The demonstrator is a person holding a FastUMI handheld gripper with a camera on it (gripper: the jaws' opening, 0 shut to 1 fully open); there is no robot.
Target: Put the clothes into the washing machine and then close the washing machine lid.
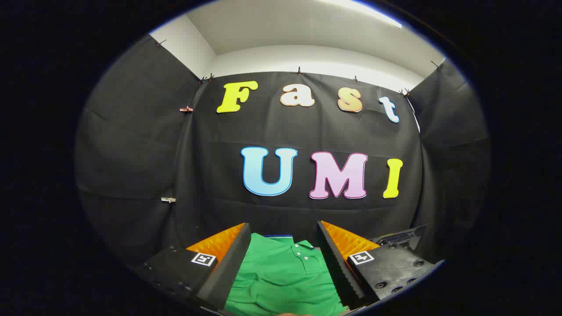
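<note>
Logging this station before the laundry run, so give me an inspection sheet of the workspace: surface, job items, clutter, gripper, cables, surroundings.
Surface: hidden under the shirt; cannot tell what it rests on.
Job's things: green polo shirt with a buttoned collar, lying between and below the fingers. A dark object just beyond the right finger; cannot tell if it is the washing machine.
Clutter: nothing seen.
Gripper: gripper open, fingers apart either side of the shirt, not pressing on it.
Cables: nothing seen.
Surroundings: black cloth wall clipped up on three sides, white wall and ceiling above it.
</note>
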